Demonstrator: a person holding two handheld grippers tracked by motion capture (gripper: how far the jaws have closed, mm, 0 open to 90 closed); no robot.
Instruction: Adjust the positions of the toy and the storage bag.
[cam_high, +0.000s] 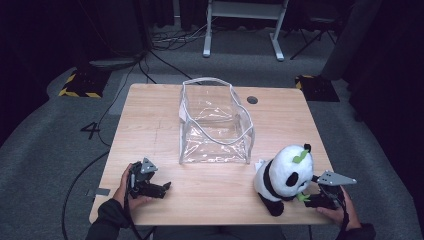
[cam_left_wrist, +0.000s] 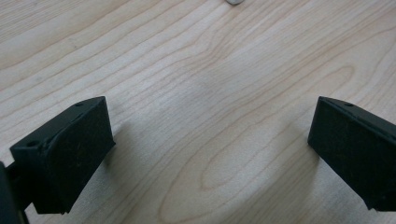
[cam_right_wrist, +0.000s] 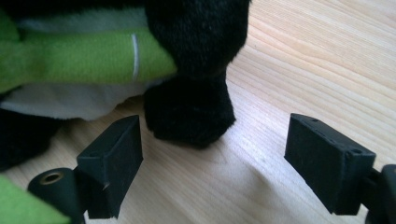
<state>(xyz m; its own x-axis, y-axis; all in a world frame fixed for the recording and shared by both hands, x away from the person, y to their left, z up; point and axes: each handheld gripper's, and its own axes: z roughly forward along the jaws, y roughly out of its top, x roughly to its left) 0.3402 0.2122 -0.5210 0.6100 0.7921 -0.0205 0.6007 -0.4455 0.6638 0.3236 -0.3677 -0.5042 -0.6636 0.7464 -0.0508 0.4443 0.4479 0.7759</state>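
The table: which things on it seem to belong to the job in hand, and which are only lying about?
Likely part of the job:
- panda toy, right gripper open close beside it
- clear bag, open on top
- left gripper, open over bare wood

Just around:
- cables on the floor
- white desk legs

1. Table (cam_high: 150, 115): pale wood with wavy grain.
2. Plush panda (cam_high: 285, 175): black and white, green leaf accents.
3. Bag (cam_high: 215, 125): clear, white-edged.
4. Floor markers (cam_high: 80, 82): yellow-black stripes.
5. Both tongs: black.
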